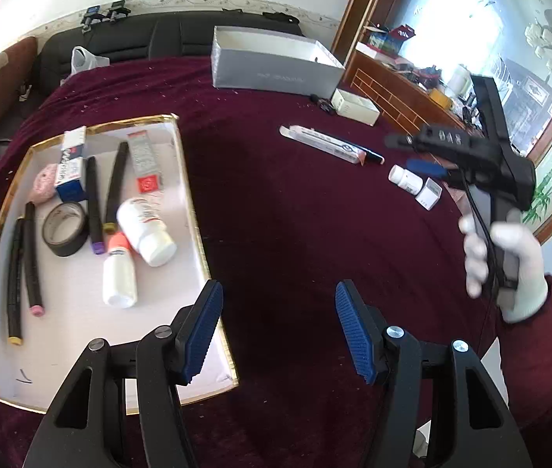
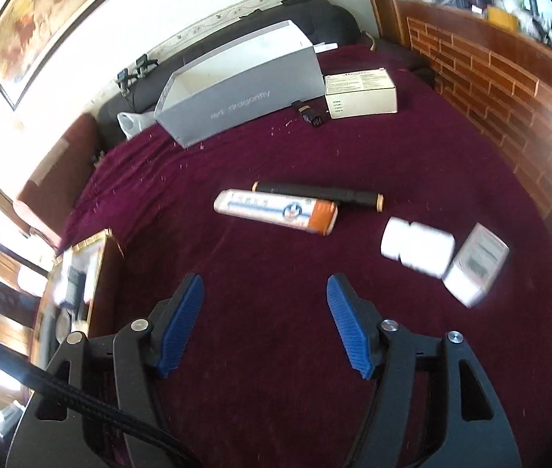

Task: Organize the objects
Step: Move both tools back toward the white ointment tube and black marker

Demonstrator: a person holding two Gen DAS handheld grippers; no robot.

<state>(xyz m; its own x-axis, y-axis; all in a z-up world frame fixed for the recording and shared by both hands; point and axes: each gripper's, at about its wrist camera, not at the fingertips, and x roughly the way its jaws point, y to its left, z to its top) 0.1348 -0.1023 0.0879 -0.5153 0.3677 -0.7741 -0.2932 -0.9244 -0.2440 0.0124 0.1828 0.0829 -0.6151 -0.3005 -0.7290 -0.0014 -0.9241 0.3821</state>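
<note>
Maroon cloth (image 1: 295, 202) covers the whole work surface, and a wide bare stretch of it lies under both grippers. Beyond its far edge sit a dark sofa (image 1: 120, 45) and a pale wall.

Seen from its own camera, the left gripper (image 1: 280, 333) has its blue-padded jaws parted about halfway with nothing between them, only bare cloth. Its left finger hangs over the near right rim of the gold-edged tray (image 1: 194, 210), which sits to the left of the jaws and holds markers, a roll of black tape (image 1: 63, 228), white bottles and small boxes. Ahead and to the right of these jaws the right gripper (image 1: 420, 152) is held up by a white-gloved hand (image 1: 506, 269).

In the right wrist view the right gripper (image 2: 264, 323) stands a little over half open, also empty, over open cloth. Straight ahead of its jaws lie a white-and-orange tube box (image 2: 276, 212) and, touching it on the far side, a black marker (image 2: 319, 193). To the right of the jaws, near the cloth's edge, are a white pill bottle (image 2: 416, 249) and a small white box (image 2: 475, 269), both blurred. Farther ahead an open grey box (image 2: 245, 93) stands near the far edge, with a white carton (image 2: 360, 91) beside it.
</note>
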